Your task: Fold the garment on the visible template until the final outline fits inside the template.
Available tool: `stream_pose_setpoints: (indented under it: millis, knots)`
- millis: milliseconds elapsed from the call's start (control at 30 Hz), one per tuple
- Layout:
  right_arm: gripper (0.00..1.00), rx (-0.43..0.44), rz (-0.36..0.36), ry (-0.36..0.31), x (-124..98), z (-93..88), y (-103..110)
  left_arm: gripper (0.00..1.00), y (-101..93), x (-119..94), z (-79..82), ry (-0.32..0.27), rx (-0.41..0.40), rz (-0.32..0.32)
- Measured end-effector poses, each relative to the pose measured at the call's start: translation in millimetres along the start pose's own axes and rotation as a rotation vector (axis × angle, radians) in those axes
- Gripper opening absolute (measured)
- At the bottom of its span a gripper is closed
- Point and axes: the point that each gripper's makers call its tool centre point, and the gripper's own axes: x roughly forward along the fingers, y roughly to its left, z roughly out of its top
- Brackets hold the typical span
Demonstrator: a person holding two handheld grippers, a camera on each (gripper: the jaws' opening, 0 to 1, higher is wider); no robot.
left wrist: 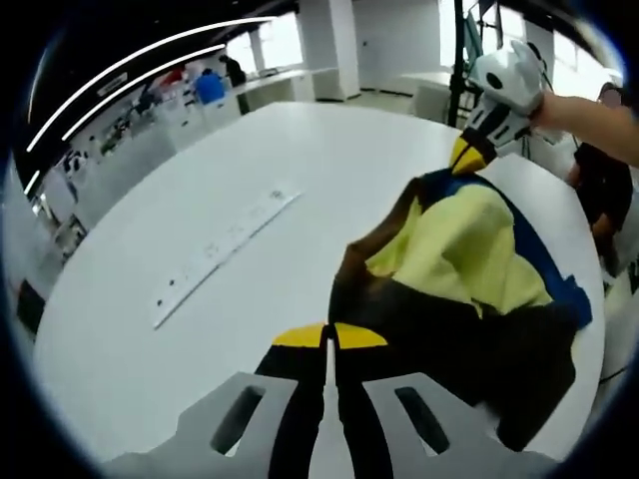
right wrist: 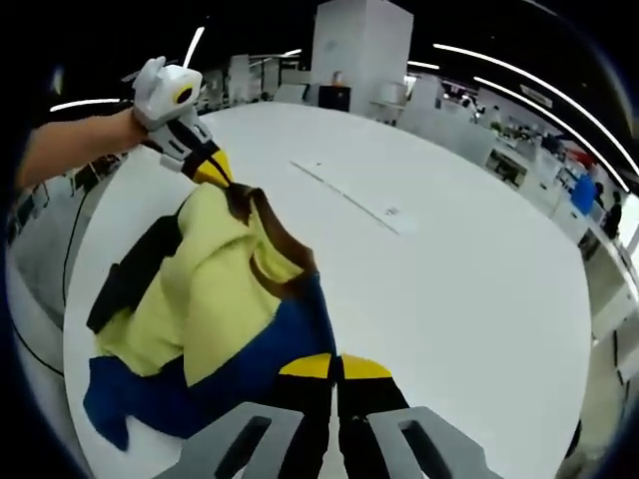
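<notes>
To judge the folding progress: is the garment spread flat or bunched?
Bunched. The garment lies in rumpled yellow, blue and brown folds, with the left gripper and right gripper each clamped on an edge.

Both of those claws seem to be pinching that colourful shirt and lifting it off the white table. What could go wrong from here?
The garment hangs bunched between the left gripper and the right gripper, so it may land creased or folded crookedly. Each grip holds only a small bit of cloth, which might slip out. Part of the fabric lies near the table edge and could slide off.
</notes>
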Motion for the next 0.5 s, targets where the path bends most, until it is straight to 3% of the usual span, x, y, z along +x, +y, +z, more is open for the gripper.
stream_pose_setpoints:
  millis: [500]
  knots:
    - [0.0,0.032,0.004,0.044,29.0,-8.8,-9.9,0.0,6.3,21.5,-14.1,0.055,-0.034,-0.001]
